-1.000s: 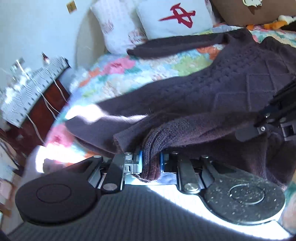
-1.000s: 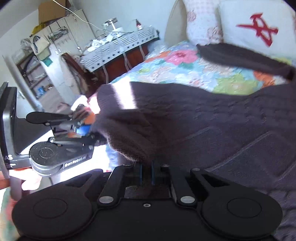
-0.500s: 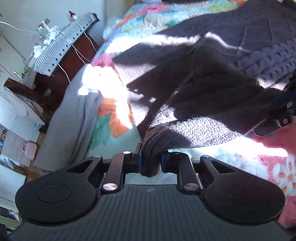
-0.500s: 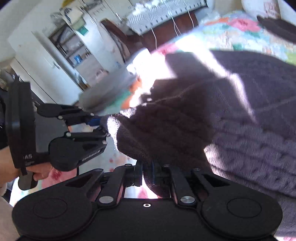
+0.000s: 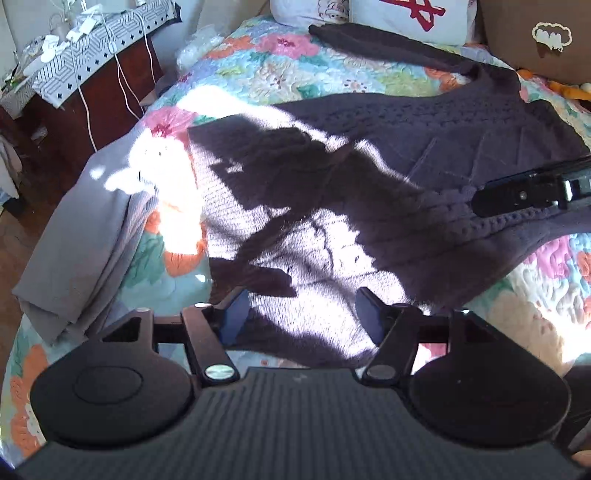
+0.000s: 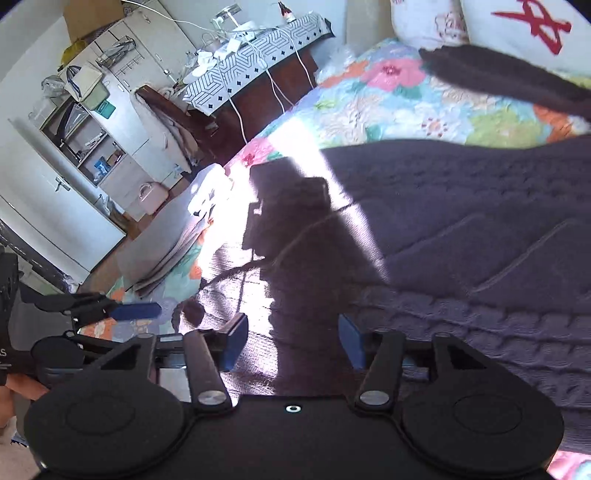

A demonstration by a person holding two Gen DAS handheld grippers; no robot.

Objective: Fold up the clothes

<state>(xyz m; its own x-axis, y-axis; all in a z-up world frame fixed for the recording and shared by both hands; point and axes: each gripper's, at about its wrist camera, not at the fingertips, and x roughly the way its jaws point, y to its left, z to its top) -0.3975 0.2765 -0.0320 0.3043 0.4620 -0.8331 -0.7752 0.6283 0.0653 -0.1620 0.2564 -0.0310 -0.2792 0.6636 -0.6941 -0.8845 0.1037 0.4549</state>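
A dark purple knit sweater [image 5: 424, 155] lies spread on the floral quilt [image 5: 280, 74], one sleeve [image 5: 388, 44] stretched toward the pillows. Its near part is folded over and lit by sun. My left gripper [image 5: 303, 314] hovers just above that near edge, its jaws opening and the pads clear of the knit. My right gripper [image 6: 291, 341] stands over the same sweater [image 6: 461, 221], its jaws opening too, with fabric below them but not pinched. Each gripper shows in the other's view: the right gripper [image 5: 532, 192] at the right edge, the left gripper [image 6: 122, 312] at the left.
A grey cloth [image 5: 85, 240] lies folded on the bed's left edge. White pillows [image 5: 413, 14] and a brown cushion [image 5: 535, 33] line the headboard. Beside the bed stands a dark wooden table [image 6: 258, 85] with cables, and white cabinets [image 6: 74, 147] beyond it.
Both grippers were shut on the sweater's edge; now both have let go and their jaws stand apart. The released fabric lies flat on the bed, and both grippers have lifted off it.
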